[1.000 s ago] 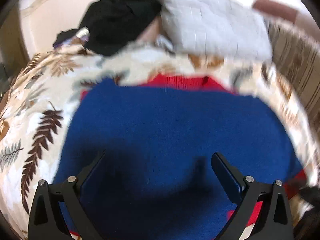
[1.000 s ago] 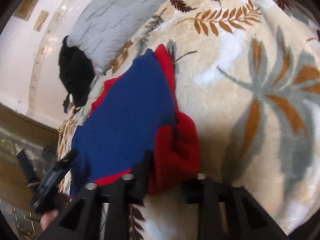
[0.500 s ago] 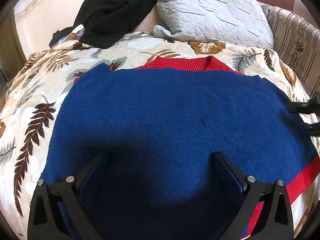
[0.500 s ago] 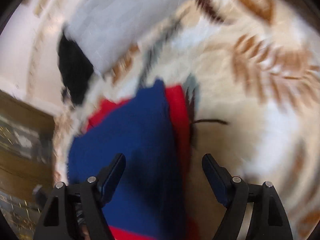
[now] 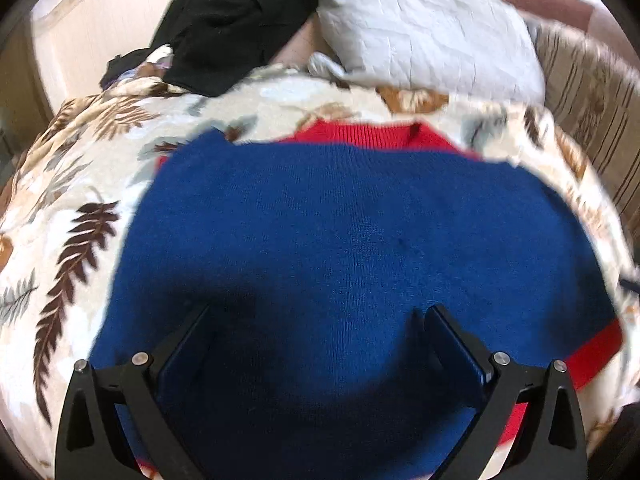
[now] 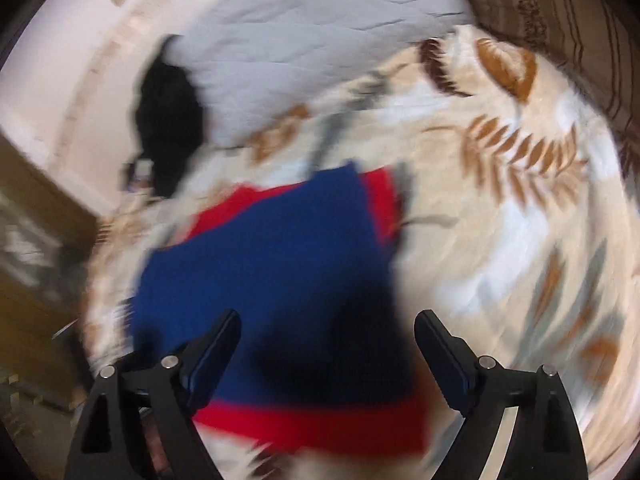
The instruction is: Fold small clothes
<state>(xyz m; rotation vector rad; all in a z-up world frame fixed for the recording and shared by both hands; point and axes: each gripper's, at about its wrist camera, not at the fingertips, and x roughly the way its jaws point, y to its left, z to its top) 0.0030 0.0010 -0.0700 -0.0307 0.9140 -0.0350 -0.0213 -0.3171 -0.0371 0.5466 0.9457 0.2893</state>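
A small blue sweater (image 5: 340, 248) with red collar and red hem lies flat on a leaf-patterned blanket (image 5: 68, 208). My left gripper (image 5: 316, 320) is open and empty, hovering over the sweater's near part. In the right wrist view the same sweater (image 6: 272, 264) shows blurred, with its red hem band (image 6: 320, 424) nearest. My right gripper (image 6: 328, 324) is open and empty above that near edge of the sweater.
A grey quilted pillow (image 5: 424, 24) and a black garment pile (image 5: 232, 16) lie at the far end of the bed. A striped cushion (image 5: 592, 92) stands at the right. A wooden cabinet (image 6: 36, 248) stands off the bed's left side.
My right gripper let go of the red sleeve, opened, and swung over the sweater's hem edge. The sleeve is now tucked out of sight. The left gripper stayed open above the sweater.
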